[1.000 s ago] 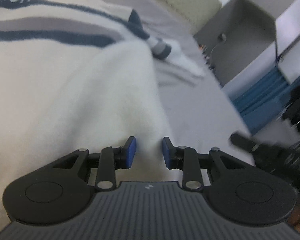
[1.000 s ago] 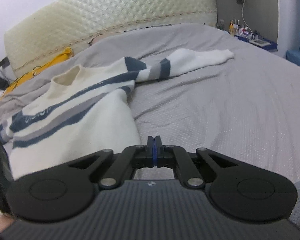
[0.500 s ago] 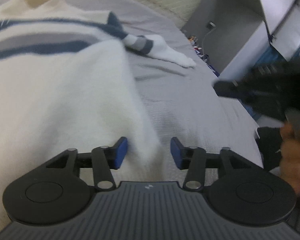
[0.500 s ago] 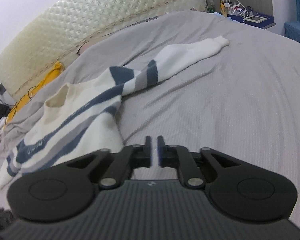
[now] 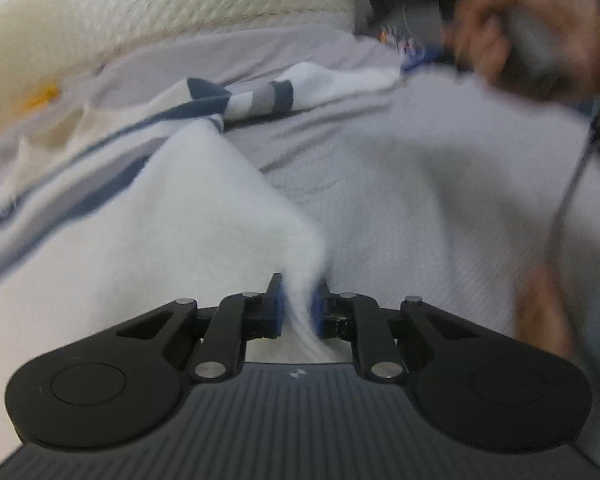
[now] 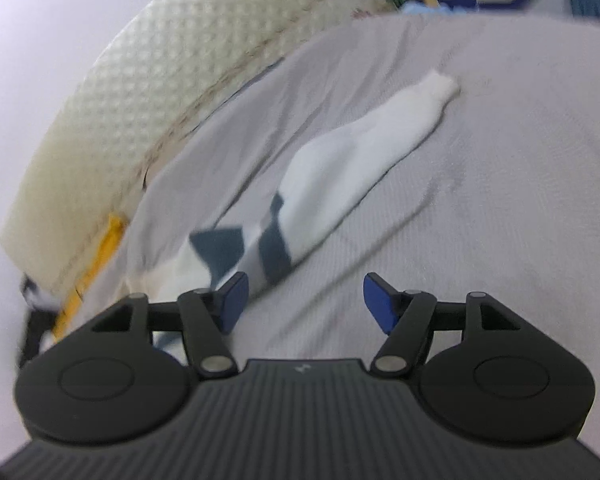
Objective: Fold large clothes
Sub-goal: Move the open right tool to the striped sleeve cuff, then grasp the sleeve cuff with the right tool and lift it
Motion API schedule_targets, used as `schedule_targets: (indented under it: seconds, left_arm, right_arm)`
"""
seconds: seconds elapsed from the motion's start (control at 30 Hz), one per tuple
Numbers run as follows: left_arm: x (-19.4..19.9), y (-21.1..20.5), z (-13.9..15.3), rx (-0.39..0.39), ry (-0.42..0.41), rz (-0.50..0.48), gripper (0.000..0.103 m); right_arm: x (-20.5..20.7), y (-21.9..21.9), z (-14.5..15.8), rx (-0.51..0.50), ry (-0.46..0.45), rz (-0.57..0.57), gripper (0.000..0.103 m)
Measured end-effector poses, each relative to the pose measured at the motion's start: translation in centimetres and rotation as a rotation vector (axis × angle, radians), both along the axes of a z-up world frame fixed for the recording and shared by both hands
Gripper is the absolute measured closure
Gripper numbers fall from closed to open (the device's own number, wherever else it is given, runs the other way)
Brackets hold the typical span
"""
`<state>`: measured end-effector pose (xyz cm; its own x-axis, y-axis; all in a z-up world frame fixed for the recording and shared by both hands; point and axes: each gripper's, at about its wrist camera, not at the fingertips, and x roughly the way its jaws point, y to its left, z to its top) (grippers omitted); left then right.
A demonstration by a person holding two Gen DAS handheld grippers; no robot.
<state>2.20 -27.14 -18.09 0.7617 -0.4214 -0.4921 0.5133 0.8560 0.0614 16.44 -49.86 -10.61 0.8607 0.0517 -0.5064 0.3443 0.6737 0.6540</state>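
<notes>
Left gripper (image 5: pixel 298 304): my jaws are closing on the sweater (image 5: pixel 148 240) hem.
Right gripper (image 6: pixel 302 304): opening wide, nothing inside.
Sleeve (image 6: pixel 364 168): just ahead of my right gripper, stretching away up-right across the bed (image 6: pixel 500 200).

No readable text; small pale logo mark on each hand-held gripper body, illegible.
</notes>
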Motion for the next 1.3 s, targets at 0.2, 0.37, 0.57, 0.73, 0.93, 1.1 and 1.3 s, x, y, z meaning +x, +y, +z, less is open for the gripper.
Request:
schedule_targets:
  seconds: [0.2, 0.37, 0.57, 0.73, 0.93, 1.1, 1.3]
  left_arm:
    - [2.2, 3.8, 1.6, -0.342, 0.205, -0.073, 0.087]
    - [4.5, 4.2, -1.7, -0.423, 0.393, -0.086, 0.087]
    - [4.8, 4.0, -1.7, -0.398, 0.401, -0.119, 0.087]
    - [5.3, 3.9, -1.1, -0.396, 0.416, -0.121, 0.08]
    - [5.4, 4.9, -0.1, -0.419, 0.415, -0.118, 0.042]
    - [5.3, 6.9, 1.9, -0.373, 0.323, -0.035, 0.036]
    - [4.3, 12.5, 5.5, -0.376, 0.188, 0.143, 0.036]
  right_arm:
    - [7.5, -6.2, -4.7, 0.097, -0.044, -0.075, 0.036]
    - [12.7, -10.4, -8.1, 0.139, -0.072, -0.154, 0.036]
    - [16.8, -13.2, -10.4, 0.109, -0.118, -0.217, 0.038]
    - [19.0, -15.2, -10.9, 0.055, -0.171, -0.262, 0.049]
    - [19.7, -14.9, -8.9, -0.105, -0.167, -0.273, 0.091]
    - [18.3, -13.5, -4.3, -0.206, -0.223, -0.239, 0.092]
    - [16.0, -9.2, 4.5, -0.349, -0.325, -0.149, 0.092]
